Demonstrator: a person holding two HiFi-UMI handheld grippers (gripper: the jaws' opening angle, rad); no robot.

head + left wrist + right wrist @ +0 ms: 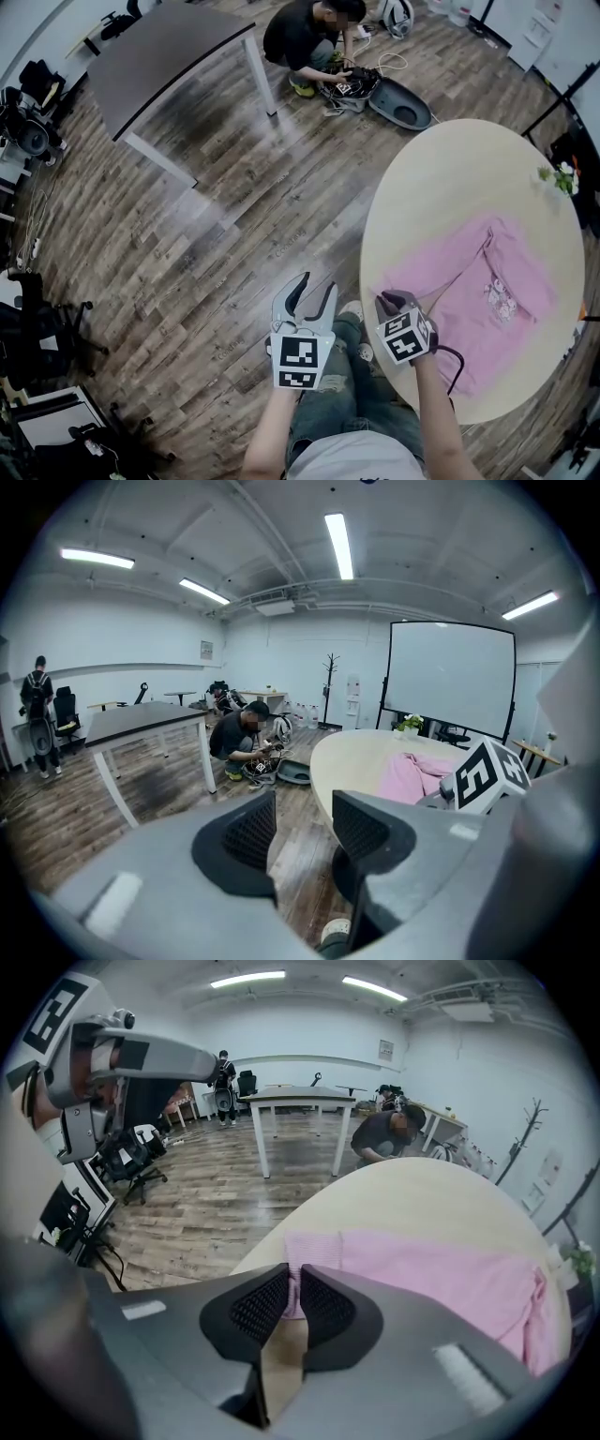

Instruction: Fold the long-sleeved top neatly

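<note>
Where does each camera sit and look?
Head view: on the person's head, looking down at table, pink top, left gripper, right gripper, forearms, legs.
Left gripper view: rides the left gripper, faces across the floor past open jaws.
Right gripper view: rides the right gripper, faces the table, jaws pinching the top.
All share the pink top and crouching person.

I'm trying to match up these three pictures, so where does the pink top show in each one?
Head view: pink top lower right, spread on the round table.
Left gripper view: right of centre, beyond the jaws.
Right gripper view: centre to right, cuff between the jaws.
Shared landmark: the crouching person on the floor.
</note>
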